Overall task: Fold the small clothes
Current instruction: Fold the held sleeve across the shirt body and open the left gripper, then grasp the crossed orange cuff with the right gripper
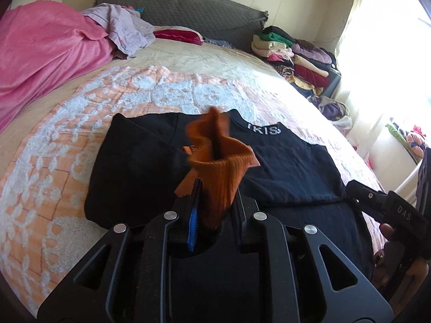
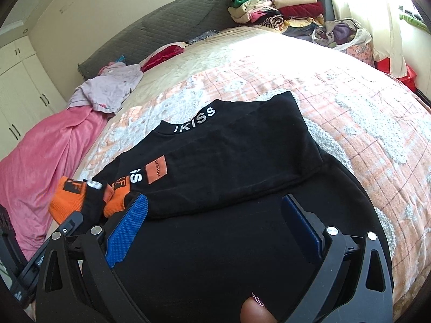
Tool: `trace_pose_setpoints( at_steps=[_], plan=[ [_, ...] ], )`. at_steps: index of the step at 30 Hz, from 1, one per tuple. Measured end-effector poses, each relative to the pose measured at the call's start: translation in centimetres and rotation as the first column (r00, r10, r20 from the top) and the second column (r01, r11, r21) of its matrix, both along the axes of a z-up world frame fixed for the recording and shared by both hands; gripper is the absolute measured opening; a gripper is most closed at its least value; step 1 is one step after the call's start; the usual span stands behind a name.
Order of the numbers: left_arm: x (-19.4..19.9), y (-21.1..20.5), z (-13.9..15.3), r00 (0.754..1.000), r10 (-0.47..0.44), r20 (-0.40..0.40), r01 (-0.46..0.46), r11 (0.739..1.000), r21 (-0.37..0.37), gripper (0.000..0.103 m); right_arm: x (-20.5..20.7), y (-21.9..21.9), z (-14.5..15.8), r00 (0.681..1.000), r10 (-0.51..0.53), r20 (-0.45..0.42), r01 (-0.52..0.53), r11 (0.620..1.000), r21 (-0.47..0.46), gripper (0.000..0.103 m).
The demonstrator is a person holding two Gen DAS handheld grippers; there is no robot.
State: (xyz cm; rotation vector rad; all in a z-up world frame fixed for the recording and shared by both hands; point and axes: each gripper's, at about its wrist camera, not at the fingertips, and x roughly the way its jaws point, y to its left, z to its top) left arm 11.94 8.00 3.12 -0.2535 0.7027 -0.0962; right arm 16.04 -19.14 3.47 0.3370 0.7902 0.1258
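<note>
A black sweatshirt (image 2: 229, 148) with white "IKISS" lettering on its collar lies partly folded on the bed, one sleeve laid across its body. In the left wrist view my left gripper (image 1: 212, 202) is shut on that sleeve's orange ribbed cuff (image 1: 221, 167), held just above the black sweatshirt (image 1: 282, 167). The orange cuff (image 2: 67, 199) also shows at the left of the right wrist view. My right gripper (image 2: 215, 223) stands open low over the sweatshirt's near part, with nothing between its blue pads (image 2: 129, 228). A person's fingertip (image 2: 256, 309) shows at the bottom edge.
The bed has an orange and white bedspread (image 1: 67, 161). A pink blanket (image 1: 40, 53) and a lilac garment (image 1: 126, 32) lie at the far left. Stacked folded clothes (image 2: 277, 8) and a bag of clothes (image 2: 342, 35) sit at the far right by the bright curtain.
</note>
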Motion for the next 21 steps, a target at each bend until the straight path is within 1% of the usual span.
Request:
trace_pose_setpoints(
  at_steps=[4,6,7,8,10,11,14,15,17,18,20,21],
  plan=[
    [-0.1,-0.5,-0.1,1.000,-0.024,-0.002,0.024,1.000,0.009,0.021,0.1,0.3,-0.2,1.000,0.012,-0.006,-0.012,1.000,-0.001,0.098],
    [-0.3,-0.5,0.1,0.999,-0.036,0.002,0.036,0.999,0.004,0.029,0.2,0.8,-0.5,1.000,0.024,-0.011,-0.024,1.000,-0.001,0.098],
    [-0.4,-0.4,0.2,0.999,-0.042,0.005,0.042,0.999,-0.001,0.040,0.3,1.0,-0.6,0.999,0.034,-0.017,-0.034,0.999,0.001,0.098],
    [-0.6,-0.2,0.6,0.999,-0.045,0.014,0.045,0.999,-0.002,0.044,0.3,1.2,-0.8,0.999,0.042,-0.021,-0.042,0.999,0.004,0.098],
    [-1.0,0.1,1.1,0.999,-0.039,0.033,0.039,0.999,0.000,0.046,0.4,1.6,-1.0,0.998,0.056,-0.032,-0.055,0.998,0.014,0.098],
    [-1.1,0.3,1.3,0.999,-0.034,0.042,0.033,0.999,0.002,0.050,0.5,1.8,-1.1,0.997,0.065,-0.036,-0.064,0.998,0.020,0.098],
    [-1.3,1.2,2.0,0.998,0.003,0.062,-0.004,1.000,0.023,0.057,0.6,2.9,-1.5,0.993,0.101,-0.054,-0.099,0.994,0.035,0.098],
    [-1.3,1.7,2.0,0.998,0.023,0.060,-0.026,0.999,0.038,0.059,0.5,3.4,-1.6,0.991,0.118,-0.059,-0.116,0.992,0.044,0.098],
    [-1.2,2.5,2.0,0.997,0.061,0.054,-0.065,0.995,0.073,0.068,0.6,4.9,-2.0,0.982,0.173,-0.073,-0.170,0.984,0.056,0.098],
    [-1.0,2.9,1.9,0.996,0.081,0.046,-0.085,0.992,0.091,0.071,0.6,5.4,-2.2,0.978,0.191,-0.080,-0.188,0.981,0.052,0.098],
    [-0.9,3.9,1.7,0.994,0.102,0.035,-0.105,0.990,0.097,0.079,0.6,6.8,-2.8,0.970,0.220,-0.103,-0.217,0.976,0.034,0.098],
    [-0.9,4.5,1.7,0.993,0.115,0.032,-0.118,0.988,0.095,0.080,0.5,7.4,-3.1,0.967,0.229,-0.112,-0.227,0.973,0.031,0.098]
  ],
)
